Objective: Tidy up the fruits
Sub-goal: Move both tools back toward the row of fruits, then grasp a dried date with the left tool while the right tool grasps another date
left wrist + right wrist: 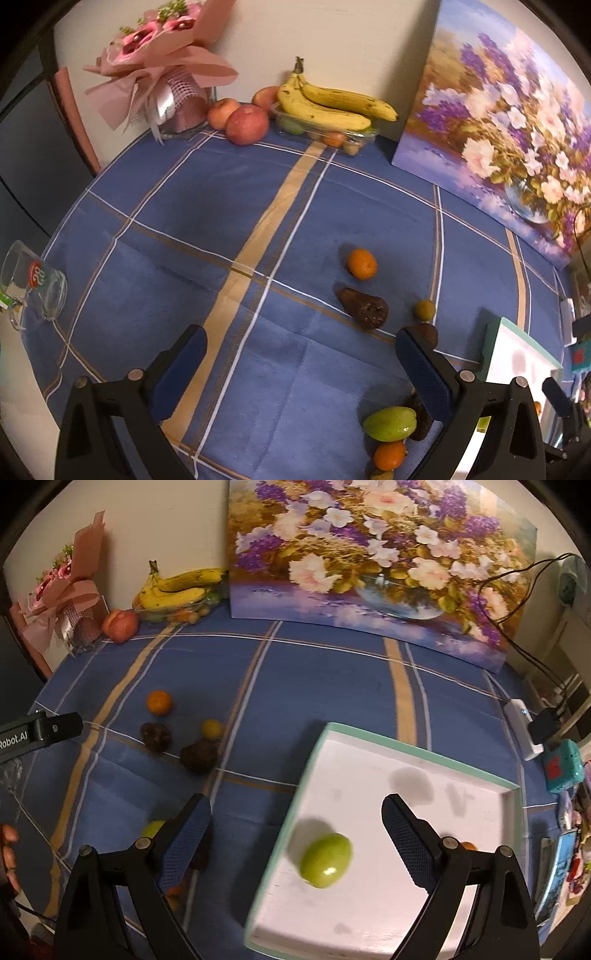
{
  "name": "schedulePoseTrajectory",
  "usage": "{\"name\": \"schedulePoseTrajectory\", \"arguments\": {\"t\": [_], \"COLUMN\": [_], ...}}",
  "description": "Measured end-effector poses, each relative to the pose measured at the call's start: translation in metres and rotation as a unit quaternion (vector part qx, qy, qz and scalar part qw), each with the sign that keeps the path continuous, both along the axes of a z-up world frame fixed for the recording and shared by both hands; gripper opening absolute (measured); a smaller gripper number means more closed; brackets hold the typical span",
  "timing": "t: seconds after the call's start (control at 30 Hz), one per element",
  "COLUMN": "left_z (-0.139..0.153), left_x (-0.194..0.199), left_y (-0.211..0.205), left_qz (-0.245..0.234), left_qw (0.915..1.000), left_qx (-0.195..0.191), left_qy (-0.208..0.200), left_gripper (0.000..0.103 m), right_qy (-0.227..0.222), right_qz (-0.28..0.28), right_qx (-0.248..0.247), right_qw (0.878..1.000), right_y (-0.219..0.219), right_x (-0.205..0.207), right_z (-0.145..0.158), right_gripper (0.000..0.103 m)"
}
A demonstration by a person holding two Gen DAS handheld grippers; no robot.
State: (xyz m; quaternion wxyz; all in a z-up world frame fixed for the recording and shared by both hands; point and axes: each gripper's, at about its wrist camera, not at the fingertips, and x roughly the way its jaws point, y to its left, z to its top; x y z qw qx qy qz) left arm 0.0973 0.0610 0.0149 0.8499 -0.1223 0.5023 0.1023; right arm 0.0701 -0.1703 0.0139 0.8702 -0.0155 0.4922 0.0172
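Note:
A white box with a teal rim point(406, 744) lies on the blue cloth; a green fruit point(325, 859) sits inside it, below my open, empty right gripper point(295, 834). A small orange fruit point(468, 845) peeks out behind the right finger. Loose on the cloth are an orange point(362, 263), a dark brown fruit point(365, 307), a small yellow-green fruit point(424, 309), another dark fruit point(426, 334), a green fruit point(389, 423) and an orange one point(388, 455). My left gripper point(301, 373) is open and empty above the cloth. The box edge shows in the left wrist view point(517, 354).
Bananas point(332, 101) on a clear tray of small fruit point(332, 134) and apples point(246, 123) stand at the back wall beside a pink bouquet point(162, 66). A flower painting point(376, 565) leans on the wall. A glass mug point(33, 286) lies at the left edge. Cables and a power strip point(524, 731) lie at right.

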Motion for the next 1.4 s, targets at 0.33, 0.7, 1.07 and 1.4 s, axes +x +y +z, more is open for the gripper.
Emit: {"name": "schedulePoseTrajectory", "arguments": {"t": [0.33, 0.7, 1.07, 1.4], "left_z": [-0.009, -0.047, -0.074, -0.092], "left_x": [0.014, 0.047, 0.068, 0.076], "left_y": [0.017, 0.018, 0.008, -0.008], "left_qz": [0.010, 0.003, -0.005, -0.024], "left_qw": [0.9997, 0.9971, 0.9904, 0.9822], "left_qx": [-0.021, -0.065, -0.124, -0.167], "left_qy": [-0.007, 0.041, 0.061, 0.083], "left_gripper": [0.103, 0.102, 0.097, 0.076], "right_qy": [-0.009, 0.031, 0.084, 0.097], "right_qz": [0.021, 0.024, 0.052, 0.071], "right_qx": [0.035, 0.074, 0.069, 0.070], "right_qw": [0.999, 0.997, 0.993, 0.990], "right_y": [0.030, 0.039, 0.057, 0.070], "right_x": [0.018, 0.050, 0.072, 0.076], "right_z": [-0.008, -0.030, -0.059, -0.074], "right_gripper": [0.094, 0.094, 0.069, 0.047]}}
